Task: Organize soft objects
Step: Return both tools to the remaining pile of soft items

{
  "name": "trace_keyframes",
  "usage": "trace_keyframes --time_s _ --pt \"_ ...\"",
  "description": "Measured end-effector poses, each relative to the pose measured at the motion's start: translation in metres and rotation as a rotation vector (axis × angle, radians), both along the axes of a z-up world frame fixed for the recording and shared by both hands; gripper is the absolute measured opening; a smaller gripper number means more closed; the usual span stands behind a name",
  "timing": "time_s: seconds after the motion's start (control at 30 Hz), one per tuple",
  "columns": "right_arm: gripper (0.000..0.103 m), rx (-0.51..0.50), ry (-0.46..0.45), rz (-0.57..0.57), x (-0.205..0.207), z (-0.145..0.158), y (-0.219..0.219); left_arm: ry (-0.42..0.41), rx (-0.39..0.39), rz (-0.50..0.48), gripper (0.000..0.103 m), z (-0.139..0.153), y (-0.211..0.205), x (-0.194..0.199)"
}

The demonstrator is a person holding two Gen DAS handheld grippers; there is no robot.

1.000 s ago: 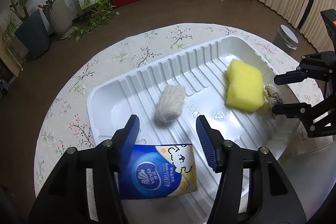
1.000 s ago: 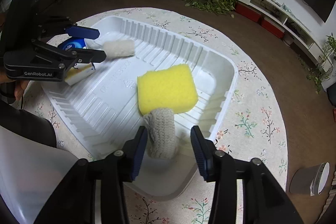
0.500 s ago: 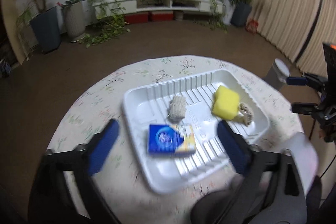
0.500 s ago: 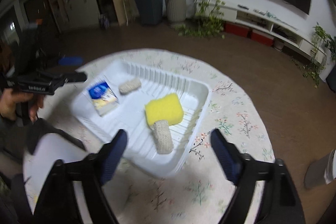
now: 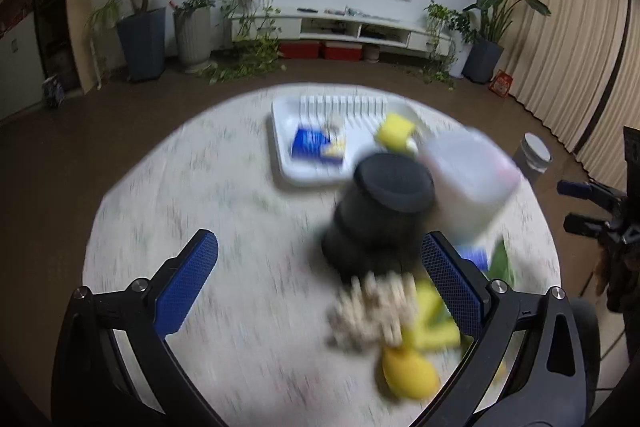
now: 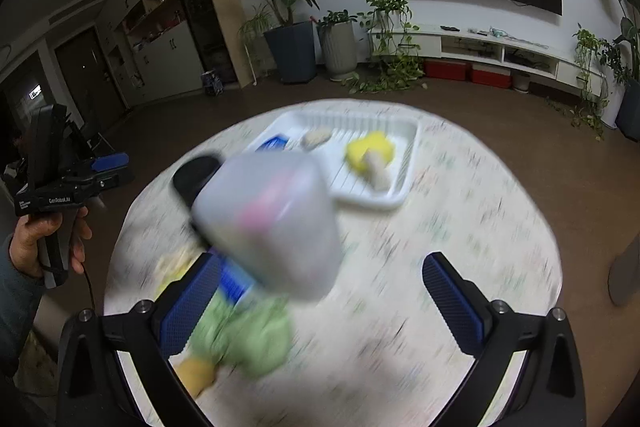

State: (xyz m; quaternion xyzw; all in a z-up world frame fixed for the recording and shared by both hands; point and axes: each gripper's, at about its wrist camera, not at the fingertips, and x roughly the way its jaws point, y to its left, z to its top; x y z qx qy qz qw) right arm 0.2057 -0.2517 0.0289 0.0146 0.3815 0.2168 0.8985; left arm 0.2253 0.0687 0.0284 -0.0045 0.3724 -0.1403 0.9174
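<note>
The white tray lies at the table's far side, blurred by motion. In it are a blue tissue pack, a yellow sponge and two beige knit rolls. My left gripper is open and holds nothing, well back from the tray. My right gripper is also drawn back; its jaws are opening, with nothing gripped between them. Each gripper shows at the edge of the other's view.
A black cylinder and a translucent white container stand mid-table, between grippers and tray. Nearer lie a beige bundle, a green cloth, a yellow lump and a blue item. A hand holds the left gripper.
The left gripper let go of the tissue pack and the right let go of a knit roll. Both opened wide and pulled back and up, so the tray now lies far off.
</note>
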Motion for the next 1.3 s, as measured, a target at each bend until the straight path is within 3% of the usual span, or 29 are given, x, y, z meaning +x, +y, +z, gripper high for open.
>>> trace_keyframes --time_s 0.2,0.47,0.7,0.87,0.93,1.3 --pt "0.103 0.004 0.064 0.007 -0.064 -0.038 0.03 0.095 -0.015 0.032 0.103 -0.037 -0.008 -0.052" --pt "0.103 -0.033 0.13 -0.04 -0.098 -0.072 0.061 0.096 0.019 0.071 0.103 -0.065 -0.033 -0.098" --pt "0.103 -0.065 0.124 -0.132 -0.101 -0.08 0.073 0.074 0.053 0.05 0.103 -0.068 -0.049 -0.096" --pt "0.103 -0.084 0.119 -0.151 -0.097 -0.088 0.082 0.101 0.076 0.055 0.103 -0.078 -0.055 -0.081" --pt "0.098 -0.095 0.113 -0.159 -0.095 -0.09 0.084 0.118 0.096 0.052 0.103 -0.083 -0.058 -0.078" --pt "0.088 -0.097 0.123 -0.098 -0.085 -0.098 0.106 0.162 0.114 0.076 0.103 -0.095 -0.057 -0.065"
